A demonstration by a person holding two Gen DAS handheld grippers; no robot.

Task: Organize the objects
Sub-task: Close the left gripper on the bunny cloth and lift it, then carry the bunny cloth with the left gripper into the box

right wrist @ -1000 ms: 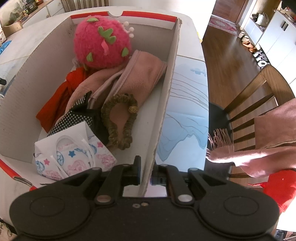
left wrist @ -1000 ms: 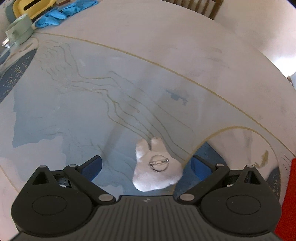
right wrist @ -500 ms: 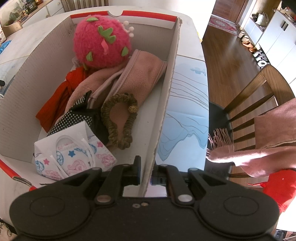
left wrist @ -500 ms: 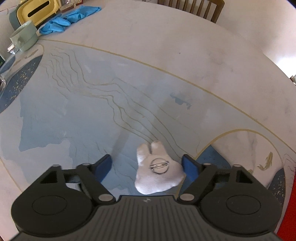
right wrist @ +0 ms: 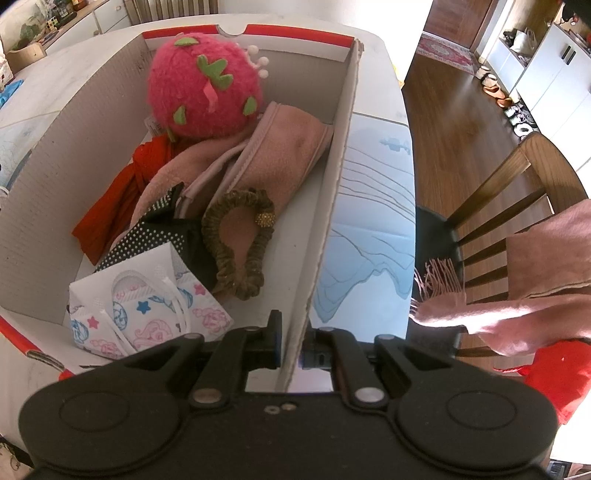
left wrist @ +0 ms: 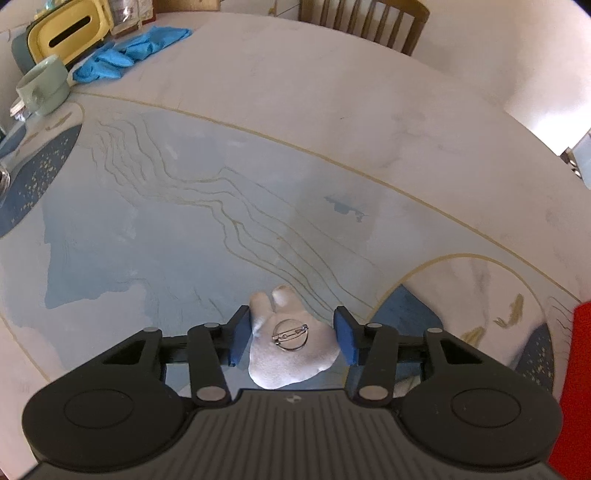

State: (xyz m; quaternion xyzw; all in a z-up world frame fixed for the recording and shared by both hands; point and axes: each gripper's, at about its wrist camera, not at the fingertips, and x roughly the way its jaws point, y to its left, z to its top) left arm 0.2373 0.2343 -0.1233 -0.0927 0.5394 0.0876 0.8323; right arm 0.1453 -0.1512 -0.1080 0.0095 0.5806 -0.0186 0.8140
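My left gripper (left wrist: 291, 338): jaws partly closed around the white plush brooch (left wrist: 291, 347), blue pads touching or just beside its sides; I cannot tell which.
Brooch: pin side up on the table (left wrist: 258, 155).
My right gripper (right wrist: 291, 347): clamped on the box (right wrist: 332, 192) wall.
Box: strawberry plush (right wrist: 205, 88), scrunchie (right wrist: 236, 240), mask (right wrist: 144, 306) inside.

Far across the table (left wrist: 332, 110) sit a pale green mug (left wrist: 42, 90), a yellow tissue box (left wrist: 66, 33) and blue gloves (left wrist: 129, 51), while a wooden chair (right wrist: 517, 206) carries a pink scarf (right wrist: 524, 288).
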